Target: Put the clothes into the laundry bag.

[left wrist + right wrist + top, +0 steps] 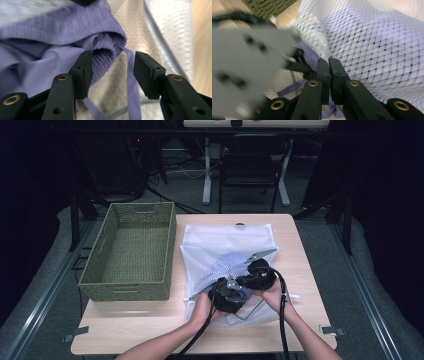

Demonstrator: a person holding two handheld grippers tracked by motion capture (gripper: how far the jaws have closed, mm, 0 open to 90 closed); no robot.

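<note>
Lavender garment at the mouth of a mesh laundry bag, both tools working.

High view: mesh laundry bag [225,247] lay on the surface [300,270] beside a woven basket [131,251].
Left gripper view: left tool [112,68] stood open around the garment [62,37] and its drawstring [132,85]; soft, light, best pinched at the gathered waistband.
Right gripper view: right tool [329,65] was clamped on the bag's edge; the left tool's plate blurred the opening.

On the table [295,245] a green woven basket [131,251] sits at left; just right of it lies a white mesh bag [225,247]; at its near end both hands hold the left gripper [227,295] and right gripper [257,275] close together.
</note>
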